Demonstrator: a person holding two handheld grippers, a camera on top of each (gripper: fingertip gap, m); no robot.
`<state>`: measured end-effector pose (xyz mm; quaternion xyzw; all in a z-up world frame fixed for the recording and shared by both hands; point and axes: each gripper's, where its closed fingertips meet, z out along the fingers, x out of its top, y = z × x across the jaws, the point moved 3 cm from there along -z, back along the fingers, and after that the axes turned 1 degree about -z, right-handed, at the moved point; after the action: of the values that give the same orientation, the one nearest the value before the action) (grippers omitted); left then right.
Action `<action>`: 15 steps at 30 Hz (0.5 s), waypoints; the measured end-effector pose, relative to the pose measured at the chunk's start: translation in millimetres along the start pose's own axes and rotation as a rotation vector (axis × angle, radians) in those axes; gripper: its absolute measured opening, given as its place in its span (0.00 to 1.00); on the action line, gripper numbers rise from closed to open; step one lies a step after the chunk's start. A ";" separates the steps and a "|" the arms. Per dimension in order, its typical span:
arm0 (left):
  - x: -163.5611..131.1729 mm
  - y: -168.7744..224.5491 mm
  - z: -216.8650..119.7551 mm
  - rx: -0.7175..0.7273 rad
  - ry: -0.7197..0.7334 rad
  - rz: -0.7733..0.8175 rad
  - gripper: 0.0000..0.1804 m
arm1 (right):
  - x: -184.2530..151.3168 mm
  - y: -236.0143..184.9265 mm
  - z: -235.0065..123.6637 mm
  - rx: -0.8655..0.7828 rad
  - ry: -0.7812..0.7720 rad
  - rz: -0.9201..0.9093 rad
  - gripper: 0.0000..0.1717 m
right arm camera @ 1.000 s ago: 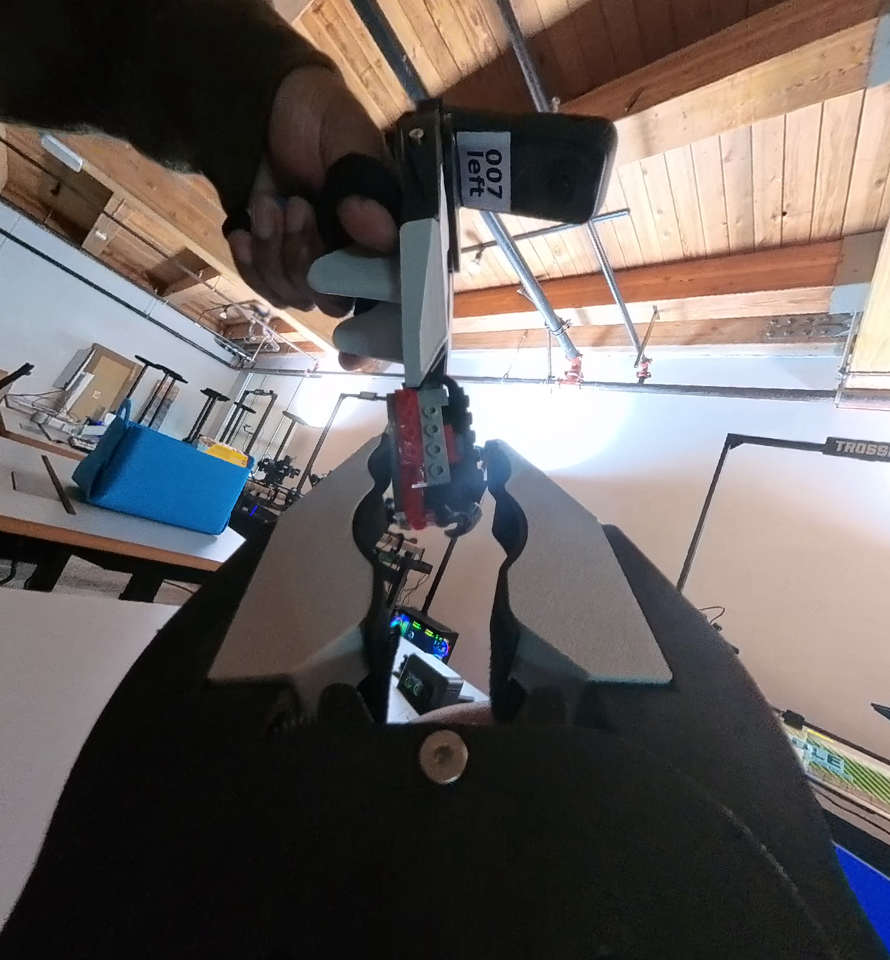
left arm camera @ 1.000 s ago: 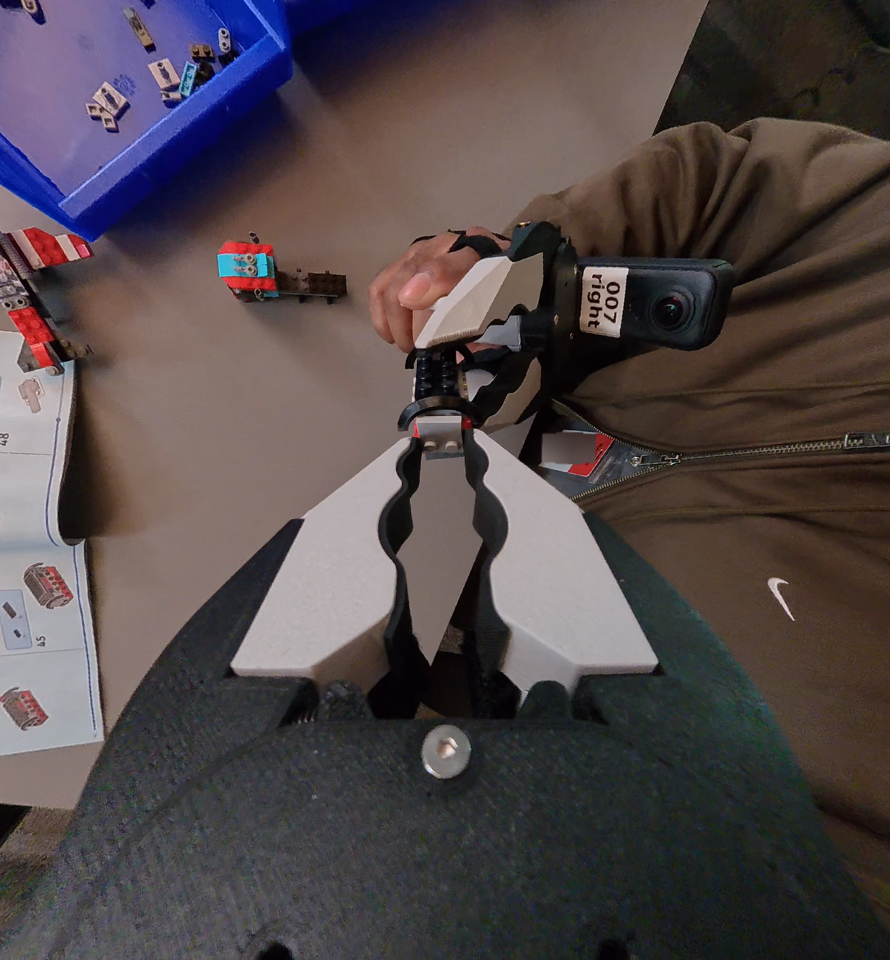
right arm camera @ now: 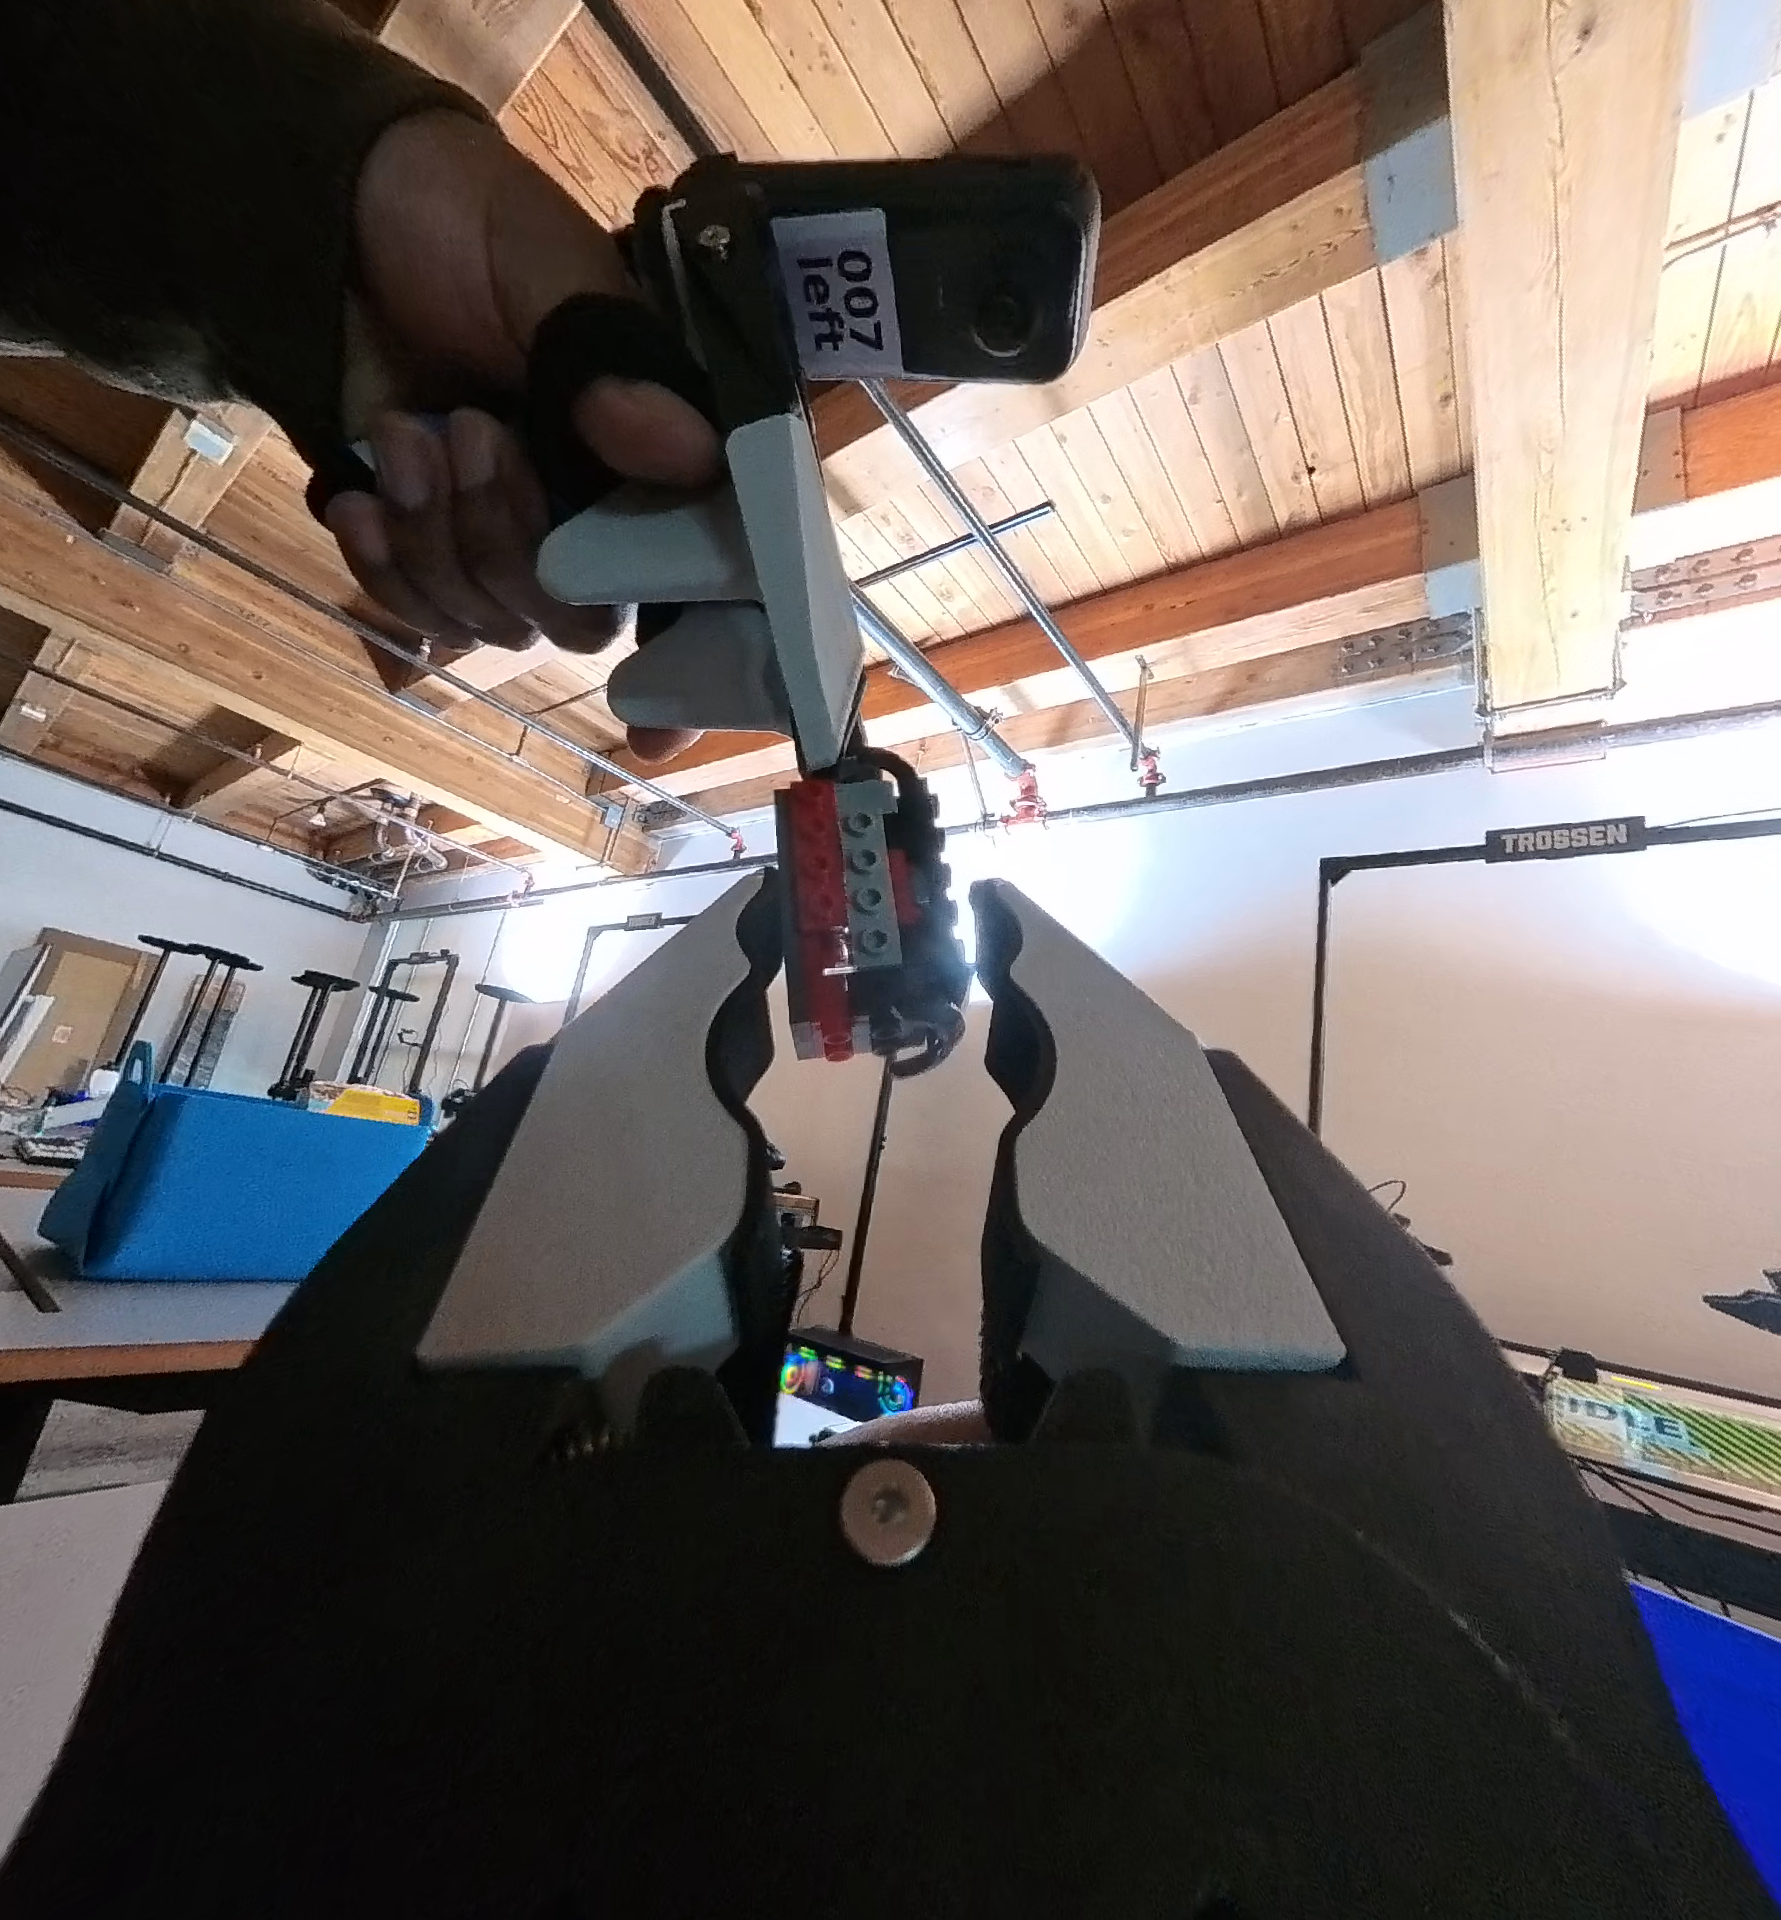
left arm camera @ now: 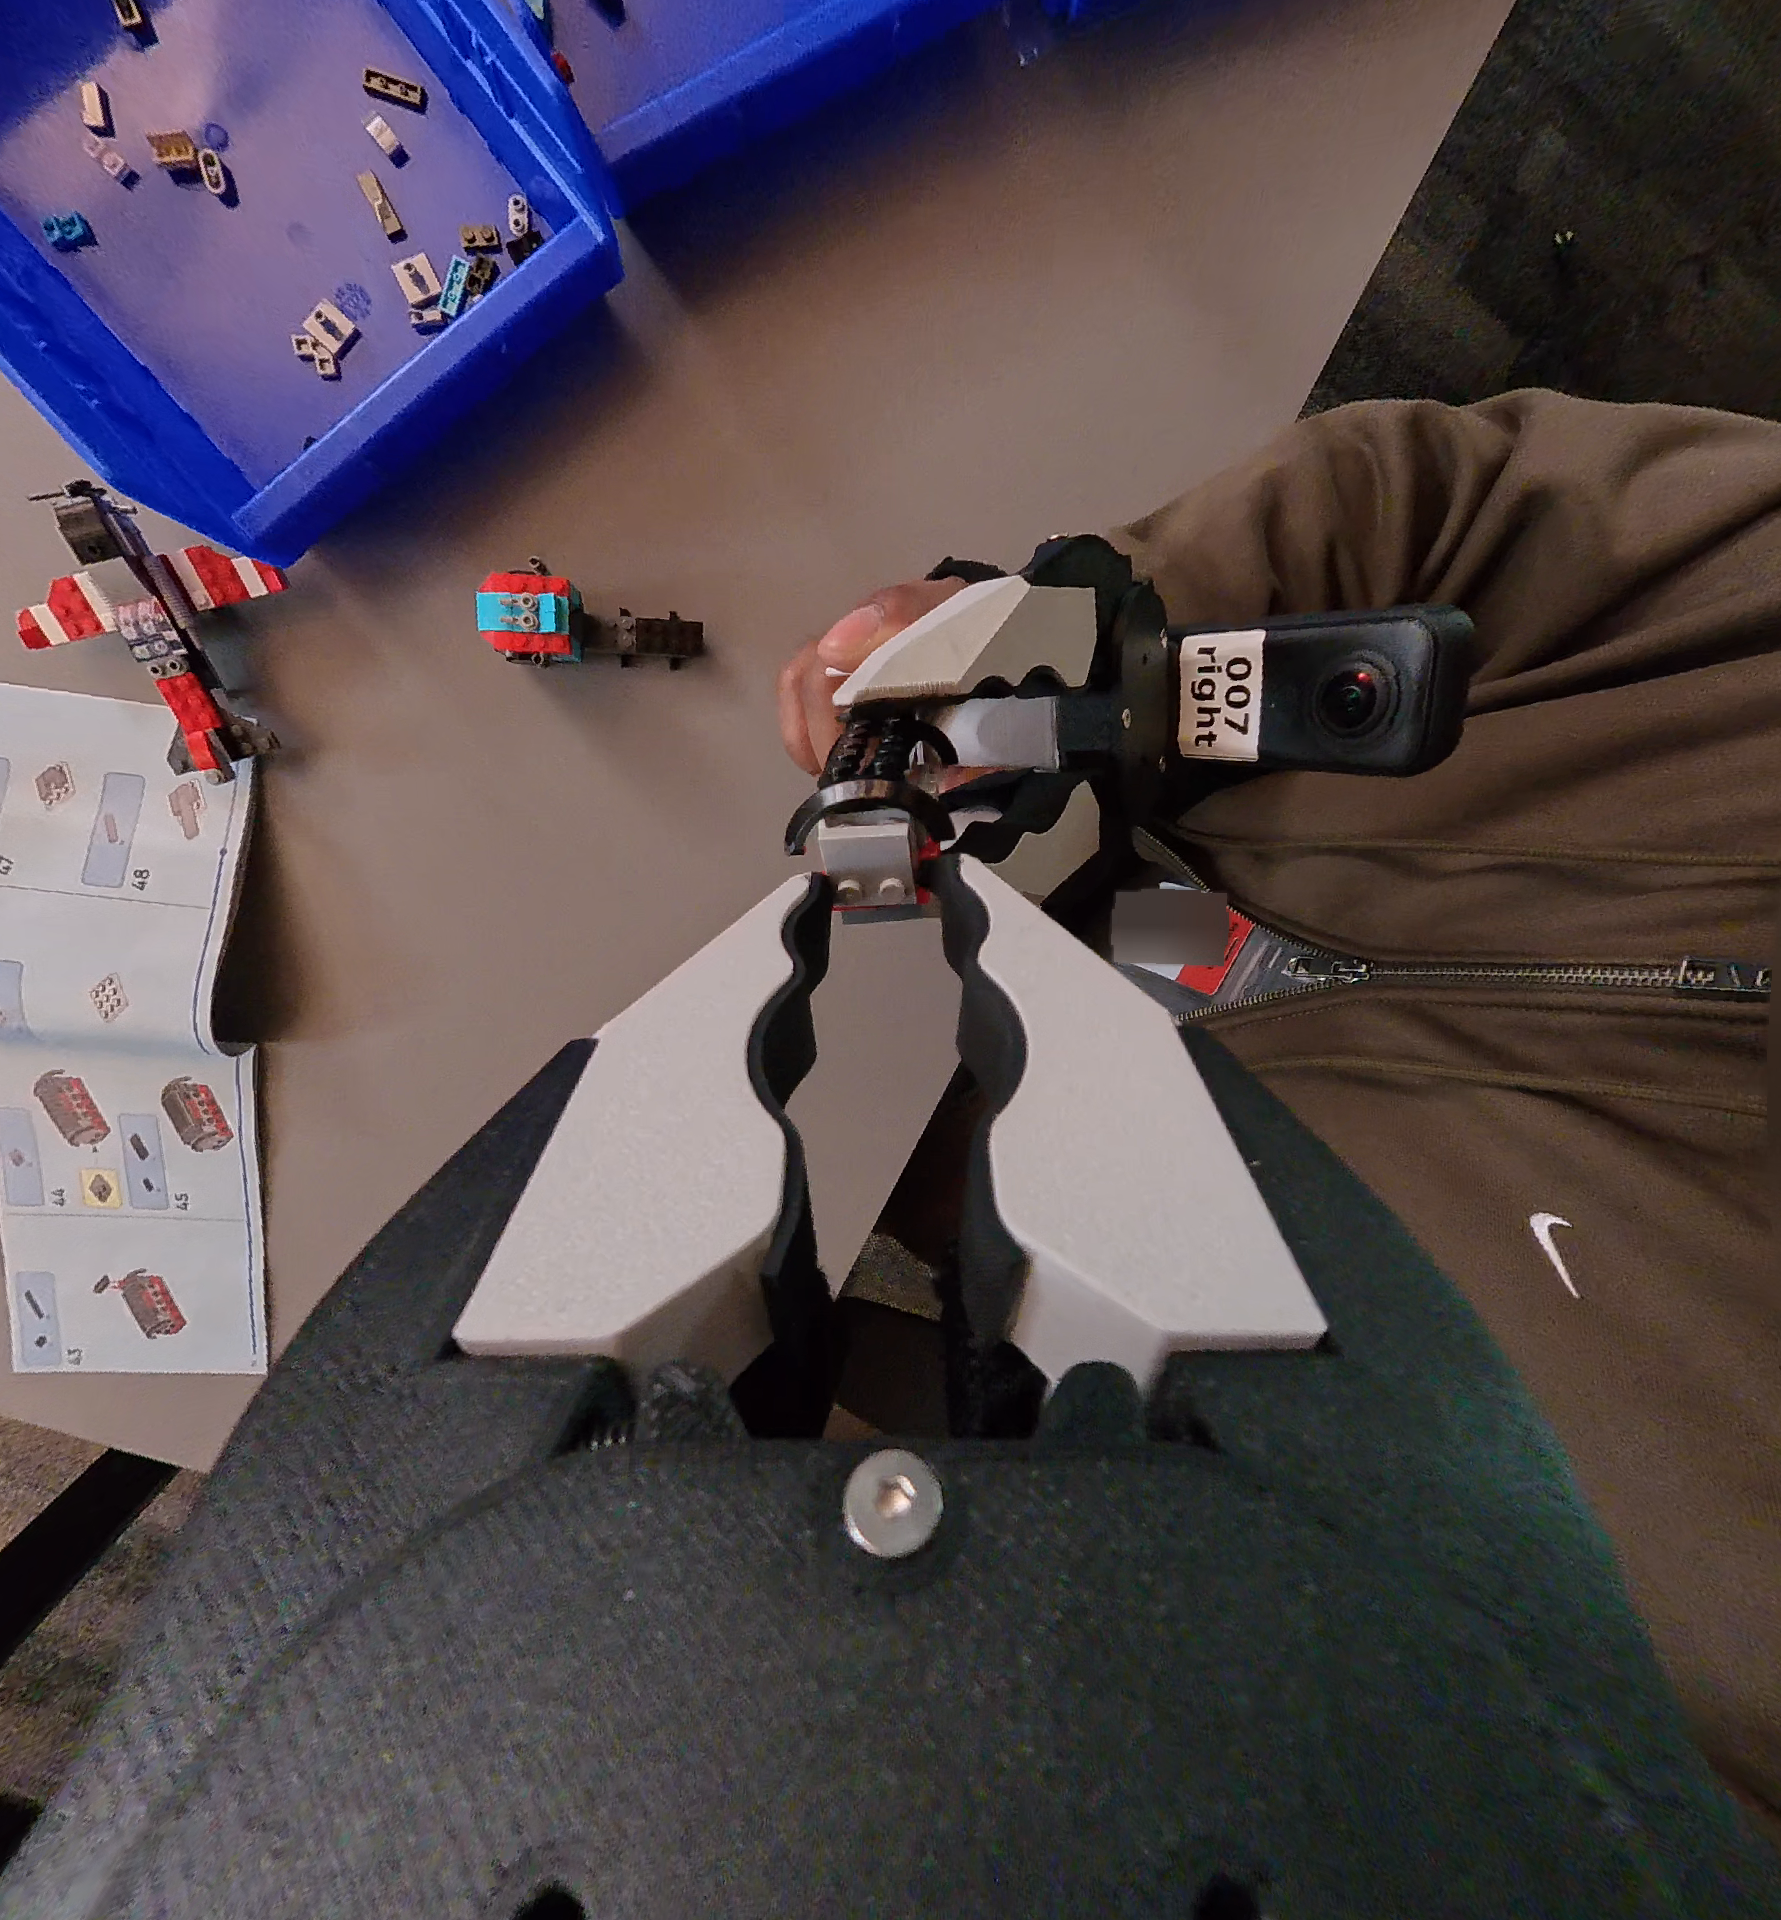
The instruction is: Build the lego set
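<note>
Wider now stand my left gripper's (left arm camera: 878,894) fingers, flanking the brick engine's (left arm camera: 865,854) red base; whether they press, I cannot tell | engine hangs above the worktop (left arm camera: 865,436), right gripper (right arm camera: 870,899) clamped on its flanks, steadying it, I judge | left view gives its studded end; right view its holed side

A small red, grey and black toy-brick engine block (left arm camera: 870,862) hangs in mid-air at 12 o'clock of both fingertip pairs, upright lengthwise.

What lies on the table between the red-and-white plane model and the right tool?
A red-and-teal brick build with a dark plate, in the left wrist view.
</note>
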<state>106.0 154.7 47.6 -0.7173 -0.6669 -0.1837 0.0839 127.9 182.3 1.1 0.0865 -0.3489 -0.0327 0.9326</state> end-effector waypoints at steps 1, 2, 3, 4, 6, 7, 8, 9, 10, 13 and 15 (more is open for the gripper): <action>0.4 0.1 0.2 -0.004 0.003 -0.004 0.13 | 0.4 0.4 -0.4 -0.002 0.000 0.003 0.22; 0.8 0.3 0.2 -0.009 0.006 -0.006 0.13 | 0.8 0.7 -0.6 -0.002 0.002 0.005 0.22; 1.1 0.7 0.2 -0.012 0.008 -0.006 0.13 | 1.3 1.1 -0.8 -0.003 0.003 0.006 0.22; 1.4 1.1 0.0 -0.013 0.009 -0.007 0.13 | 1.7 1.4 -1.0 -0.004 0.005 0.005 0.22; 1.8 1.6 -0.4 -0.011 0.009 -0.004 0.13 | 2.2 1.9 -0.9 -0.005 0.007 0.007 0.22; 2.1 1.9 -0.7 -0.010 0.009 -0.003 0.13 | 2.5 2.2 -0.8 -0.007 0.009 0.009 0.22; 2.3 2.1 -1.0 -0.010 0.010 -0.003 0.13 | 2.9 2.3 -0.8 -0.008 0.010 0.011 0.22; 2.5 2.3 -1.2 -0.011 0.010 -0.004 0.13 | 3.1 2.4 -0.9 -0.009 0.010 0.013 0.22; 2.7 2.5 -1.2 -0.012 0.011 -0.004 0.13 | 3.4 2.4 -1.0 -0.010 0.011 0.015 0.22; 3.2 2.5 -1.7 -0.013 0.016 -0.008 0.13 | 4.2 2.9 -1.4 -0.012 0.014 0.020 0.22; 3.6 2.6 -2.5 -0.014 0.020 -0.009 0.13 | 5.3 3.3 -1.5 -0.012 0.018 0.022 0.22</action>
<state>108.4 156.9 51.6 -0.7130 -0.6679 -0.1958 0.0845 132.9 185.1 4.1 0.0771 -0.3412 -0.0236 0.9365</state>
